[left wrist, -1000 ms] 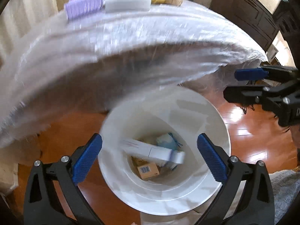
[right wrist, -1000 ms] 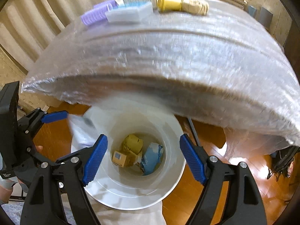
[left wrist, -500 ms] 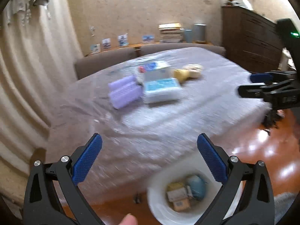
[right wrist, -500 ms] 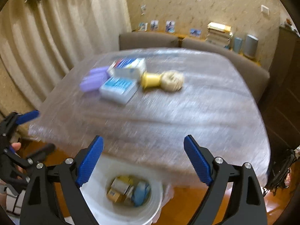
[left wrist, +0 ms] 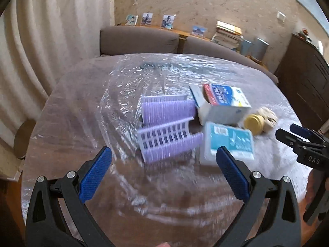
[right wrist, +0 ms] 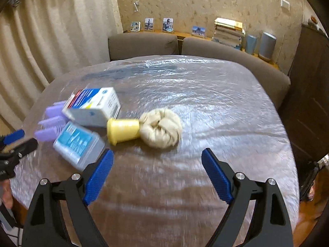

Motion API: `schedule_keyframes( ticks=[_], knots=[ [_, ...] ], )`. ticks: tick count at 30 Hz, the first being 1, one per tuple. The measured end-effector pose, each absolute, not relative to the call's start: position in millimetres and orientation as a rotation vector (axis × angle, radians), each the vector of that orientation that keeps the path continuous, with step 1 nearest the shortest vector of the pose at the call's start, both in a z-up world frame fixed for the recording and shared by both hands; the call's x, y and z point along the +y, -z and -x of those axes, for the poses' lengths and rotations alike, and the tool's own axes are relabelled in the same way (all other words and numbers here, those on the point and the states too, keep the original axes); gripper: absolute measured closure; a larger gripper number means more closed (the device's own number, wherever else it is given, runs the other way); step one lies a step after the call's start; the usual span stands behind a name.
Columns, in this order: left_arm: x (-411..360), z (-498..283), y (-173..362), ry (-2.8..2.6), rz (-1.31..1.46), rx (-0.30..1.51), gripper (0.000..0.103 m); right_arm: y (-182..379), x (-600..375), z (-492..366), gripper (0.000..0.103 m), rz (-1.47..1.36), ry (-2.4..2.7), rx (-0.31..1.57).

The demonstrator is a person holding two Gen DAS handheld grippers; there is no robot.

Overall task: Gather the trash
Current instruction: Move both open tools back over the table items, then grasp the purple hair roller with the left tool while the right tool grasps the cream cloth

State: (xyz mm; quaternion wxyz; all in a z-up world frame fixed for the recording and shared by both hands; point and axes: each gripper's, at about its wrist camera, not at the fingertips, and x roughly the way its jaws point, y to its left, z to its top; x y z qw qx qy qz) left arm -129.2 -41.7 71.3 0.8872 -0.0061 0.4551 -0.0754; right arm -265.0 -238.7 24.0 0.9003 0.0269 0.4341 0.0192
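Observation:
On the plastic-covered table (left wrist: pixel 86 111) (right wrist: pixel 226 107) lie two purple ribbed packs (left wrist: pixel 168 111) (right wrist: pixel 51 123), an open white and blue carton (left wrist: pixel 222 103) (right wrist: pixel 92 107), a clear box with a blue label (left wrist: pixel 228 142) (right wrist: pixel 78 144) and a yellow cup with a beige cloth bundle (left wrist: pixel 259 119) (right wrist: pixel 144 130). My left gripper (left wrist: pixel 164 168) hovers open and empty before the purple packs. My right gripper (right wrist: pixel 157 170) is open and empty, just short of the yellow cup; it shows at the left wrist view's right edge (left wrist: pixel 296 135). The white bin is out of view.
Two grey-brown chair backs (right wrist: pixel 144 43) stand behind the table. A shelf along the wall holds photos, stacked books (right wrist: pixel 228 30) and grey canisters. Curtains (left wrist: pixel 41 41) hang at the left, a dark cabinet (left wrist: pixel 304 76) at the right.
Both grippers rose from over the white bin under the table edge and now look across the tabletop. The bin with trash left both views. The right jaws widened.

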Motion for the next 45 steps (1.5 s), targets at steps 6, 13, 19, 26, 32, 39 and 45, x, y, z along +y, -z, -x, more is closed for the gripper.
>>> schedule_keyframes(
  ticks=[6, 13, 19, 26, 32, 39, 45],
  knots=[
    [-48.1, 105.0, -54.8, 0.154, 0.05, 0.995, 0.001, -10.2, -242.0, 235.8, 0.023, -0.037, -0.025, 0.935],
    [-43.7, 93.8, -48.3, 0.164, 0.092, 0.992, 0.001, 3.5, -233.7, 223.3, 0.03, 0.052, -0.055, 0.962],
    [-41.3, 90.2, -44.8, 0.152, 0.064, 1.002, 0.001, 4.9, -228.8, 215.1, 0.035, 0.078, -0.07, 0.958],
    [-51.1, 100.2, -43.3, 0.138, -0.013, 0.983, 0.002, 2.9, -220.5, 219.3, 0.05, 0.113, -0.059, 0.93],
    [-45.9, 104.9, -41.9, 0.123, -0.019, 0.968, 0.024, 2.3, -223.6, 225.0, 0.053, 0.075, -0.072, 0.926],
    [-36.2, 117.3, -51.9, 0.128, -0.008, 0.932, 0.024, -4.8, -235.0, 236.8, 0.054, 0.006, -0.084, 0.904],
    [-30.4, 129.7, -57.6, 0.148, 0.022, 0.933, 0.024, -12.3, -243.9, 248.1, 0.054, -0.055, -0.104, 0.907]
  ],
)
